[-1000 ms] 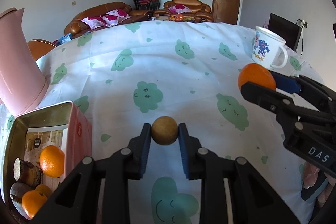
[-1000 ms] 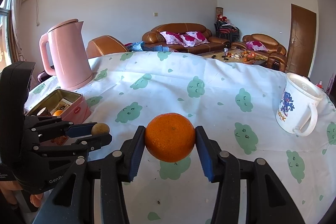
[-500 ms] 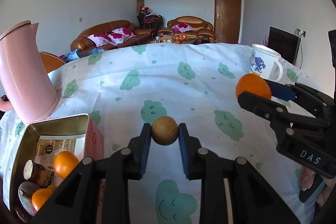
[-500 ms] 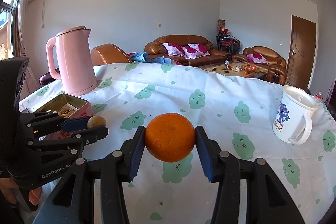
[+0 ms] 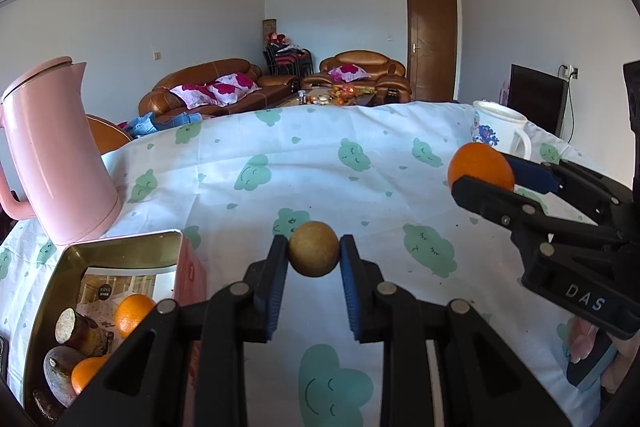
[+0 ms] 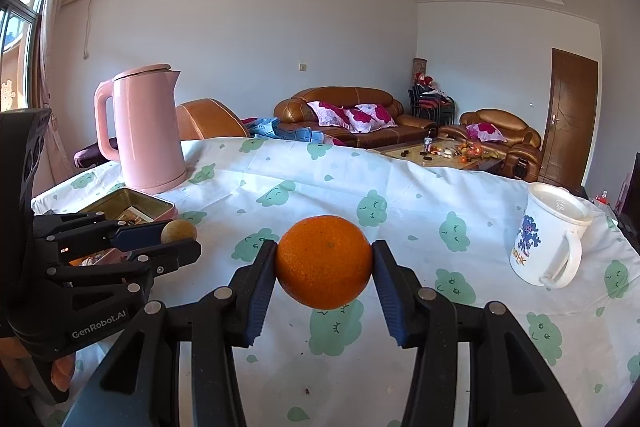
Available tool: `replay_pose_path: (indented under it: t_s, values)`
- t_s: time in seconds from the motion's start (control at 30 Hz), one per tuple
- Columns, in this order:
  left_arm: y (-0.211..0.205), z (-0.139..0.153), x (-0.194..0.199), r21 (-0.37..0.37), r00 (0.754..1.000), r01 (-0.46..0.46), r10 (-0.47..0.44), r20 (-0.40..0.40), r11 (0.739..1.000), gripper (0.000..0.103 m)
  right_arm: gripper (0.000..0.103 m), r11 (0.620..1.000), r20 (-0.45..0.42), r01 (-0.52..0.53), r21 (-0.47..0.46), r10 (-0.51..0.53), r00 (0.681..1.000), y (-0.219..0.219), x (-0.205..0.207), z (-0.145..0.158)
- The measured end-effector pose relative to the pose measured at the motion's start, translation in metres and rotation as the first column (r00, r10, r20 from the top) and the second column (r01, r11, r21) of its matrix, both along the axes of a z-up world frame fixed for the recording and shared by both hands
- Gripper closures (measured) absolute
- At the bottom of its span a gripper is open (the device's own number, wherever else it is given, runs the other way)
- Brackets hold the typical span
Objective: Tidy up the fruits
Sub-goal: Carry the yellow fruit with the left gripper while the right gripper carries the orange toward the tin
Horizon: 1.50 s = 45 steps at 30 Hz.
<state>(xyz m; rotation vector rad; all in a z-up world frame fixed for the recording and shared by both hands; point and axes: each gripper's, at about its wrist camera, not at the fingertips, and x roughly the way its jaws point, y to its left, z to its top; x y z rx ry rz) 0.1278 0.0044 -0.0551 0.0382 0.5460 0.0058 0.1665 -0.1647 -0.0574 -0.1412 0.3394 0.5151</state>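
Observation:
My left gripper [image 5: 314,254] is shut on a small round brown fruit [image 5: 314,253], held above the tablecloth. My right gripper [image 6: 324,262] is shut on an orange [image 6: 324,262], also held in the air. In the left wrist view the right gripper [image 5: 486,173] with the orange [image 5: 480,165] is at the right. In the right wrist view the left gripper [image 6: 176,237] with the brown fruit [image 6: 179,230] is at the left. An open pink tin box [image 5: 120,245] at the lower left holds oranges [image 5: 132,313] and brown pieces [image 5: 80,325].
A pink kettle [image 5: 56,155] stands behind the tin box [image 6: 132,201] at the left. A white mug [image 6: 548,239] with a blue picture stands at the right. The table wears a white cloth with green clouds [image 5: 320,155]. Sofas and a door lie beyond.
Both grippers have risen and tilted up, so more of the room and ceiling shows. Each still holds its fruit. The tin box and kettle sit lower and nearer in view.

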Motion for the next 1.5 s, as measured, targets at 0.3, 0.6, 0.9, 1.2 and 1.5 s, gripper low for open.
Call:
replay_pose_path:
  t_s: [0.3, 0.6, 0.9, 1.2, 1.5]
  values:
    - [0.002, 0.002, -0.005, 0.000, 1.000, -0.003, 0.003, 0.027, 1.000, 0.075, 0.054, 1.000, 0.040, -0.004, 0.007, 0.003, 0.999, -0.001, -0.008, 0.002]
    - [0.002, 0.005, -0.013, 0.000, 0.998, -0.009, 0.009, 0.062, 1.000, 0.075, 0.054, 1.000, 0.084, -0.011, 0.018, 0.010, 0.996, -0.002, -0.019, 0.005]
    - [0.002, 0.008, -0.022, 0.009, 0.996, -0.010, 0.009, 0.088, 1.000, 0.075, 0.054, 0.999, 0.115, -0.019, 0.028, 0.016, 0.993, -0.003, -0.028, 0.006]
    - [0.001, 0.010, -0.030, 0.017, 0.994, -0.014, 0.012, 0.109, 1.000, 0.075, 0.054, 0.999, 0.125, -0.028, 0.034, 0.024, 0.992, -0.004, -0.034, 0.006]
    - [0.001, 0.012, -0.037, 0.023, 0.992, -0.014, 0.011, 0.128, 1.000, 0.075, 0.054, 0.999, 0.150, -0.039, 0.031, 0.034, 0.988, -0.003, -0.042, 0.008]
